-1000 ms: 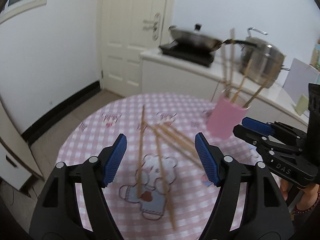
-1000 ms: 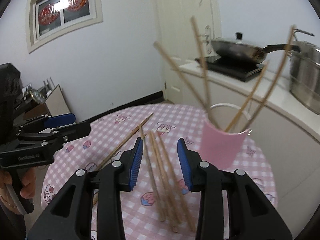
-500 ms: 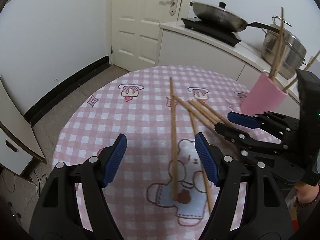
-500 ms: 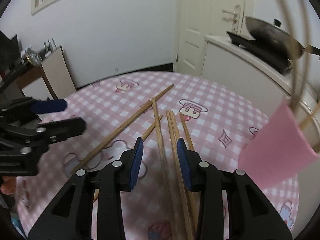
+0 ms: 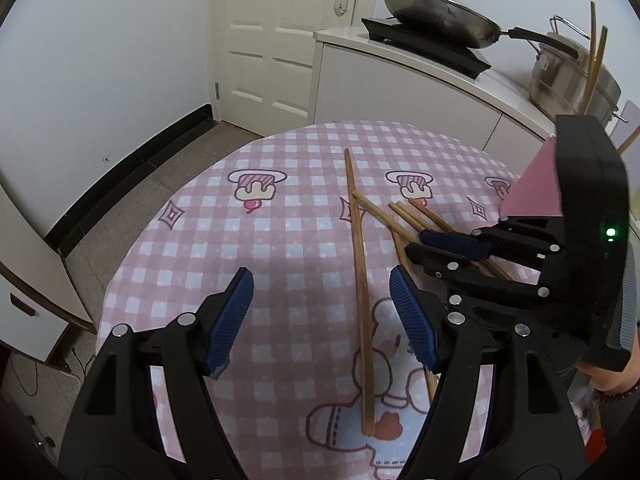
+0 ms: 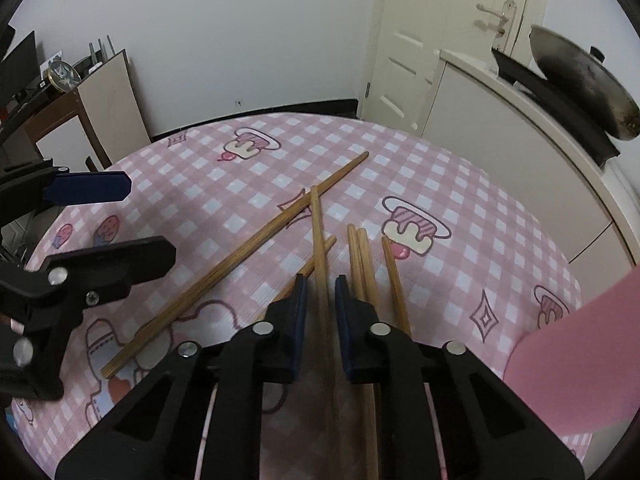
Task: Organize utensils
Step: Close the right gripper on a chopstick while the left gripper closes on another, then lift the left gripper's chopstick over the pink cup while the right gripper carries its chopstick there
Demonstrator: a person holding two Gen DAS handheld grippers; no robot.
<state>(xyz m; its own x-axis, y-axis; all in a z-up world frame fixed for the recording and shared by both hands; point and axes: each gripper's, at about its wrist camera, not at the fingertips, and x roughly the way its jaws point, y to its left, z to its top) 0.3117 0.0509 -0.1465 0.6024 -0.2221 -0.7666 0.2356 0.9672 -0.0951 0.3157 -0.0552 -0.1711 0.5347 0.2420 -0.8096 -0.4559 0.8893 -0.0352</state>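
Several wooden chopsticks [image 6: 362,256] lie scattered on the pink checked tablecloth [image 6: 240,184]. My right gripper [image 6: 320,292] is low over them, its jaws narrowly apart around one chopstick [image 6: 319,240] that runs between the pads. It also shows in the left wrist view [image 5: 448,246]. My left gripper [image 5: 320,312] is wide open and empty above the cloth, with one long chopstick [image 5: 358,264] lying between its pads' line and the right one. A pink holder [image 5: 532,194] with chopsticks in it stands at the right, also in the right wrist view [image 6: 580,360].
A round table carries the cloth; its far edge [image 5: 360,126] curves toward a white counter [image 5: 400,80] with a wok [image 5: 436,12] and a steel pot [image 5: 568,76]. A white door [image 5: 280,40] is behind. A desk [image 6: 60,120] stands at the left.
Both grippers have dropped closer to the table. My right gripper has narrowed its jaws and now straddles one chopstick. The pink holder has slid toward the right edge of both views.
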